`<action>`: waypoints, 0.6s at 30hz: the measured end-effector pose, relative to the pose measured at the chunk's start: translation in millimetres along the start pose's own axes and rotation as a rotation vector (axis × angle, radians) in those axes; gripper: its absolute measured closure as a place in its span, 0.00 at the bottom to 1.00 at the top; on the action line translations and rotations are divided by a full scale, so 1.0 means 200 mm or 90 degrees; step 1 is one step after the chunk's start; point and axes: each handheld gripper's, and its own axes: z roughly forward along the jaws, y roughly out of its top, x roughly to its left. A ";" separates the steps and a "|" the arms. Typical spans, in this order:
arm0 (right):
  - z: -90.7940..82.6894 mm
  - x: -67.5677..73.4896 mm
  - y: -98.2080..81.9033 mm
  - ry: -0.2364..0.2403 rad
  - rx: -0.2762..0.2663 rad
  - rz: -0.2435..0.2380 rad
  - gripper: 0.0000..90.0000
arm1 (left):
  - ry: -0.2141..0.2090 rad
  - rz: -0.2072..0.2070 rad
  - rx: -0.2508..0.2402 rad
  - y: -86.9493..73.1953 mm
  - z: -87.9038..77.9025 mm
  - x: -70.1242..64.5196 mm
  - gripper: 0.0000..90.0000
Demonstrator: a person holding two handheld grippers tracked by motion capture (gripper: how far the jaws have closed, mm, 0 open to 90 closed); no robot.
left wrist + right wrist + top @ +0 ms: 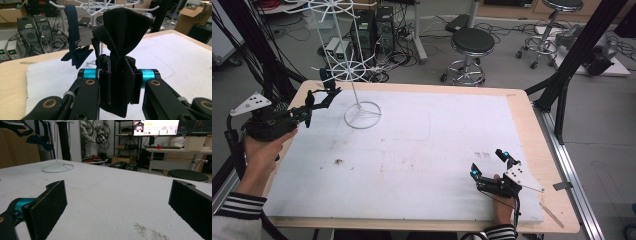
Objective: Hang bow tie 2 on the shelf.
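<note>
Left gripper: jaws clamped on a soft black fabric bow tie, at ten o'clock of the table beside the white wire rack. Light, limp; probably best pinched at its bunched middle. Right gripper: wide, empty, at five o'clock.

No text, label or number is legible; the monitor's writing is too small.

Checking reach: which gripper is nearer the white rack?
Left. The left gripper, shut on a black cloth, is right beside the white rack at the table's far left. The right gripper rests open at the near right, well away.
</note>
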 end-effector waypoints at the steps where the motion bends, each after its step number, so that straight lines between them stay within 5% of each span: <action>1: 0.00 0.00 0.00 0.000 0.000 0.000 0.01 | 0.003 -0.002 -0.001 0.00 0.00 0.01 0.85; 18: 0.00 0.00 0.00 0.000 -0.003 -0.003 0.01 | 0.046 0.003 -0.017 0.11 0.01 0.03 0.85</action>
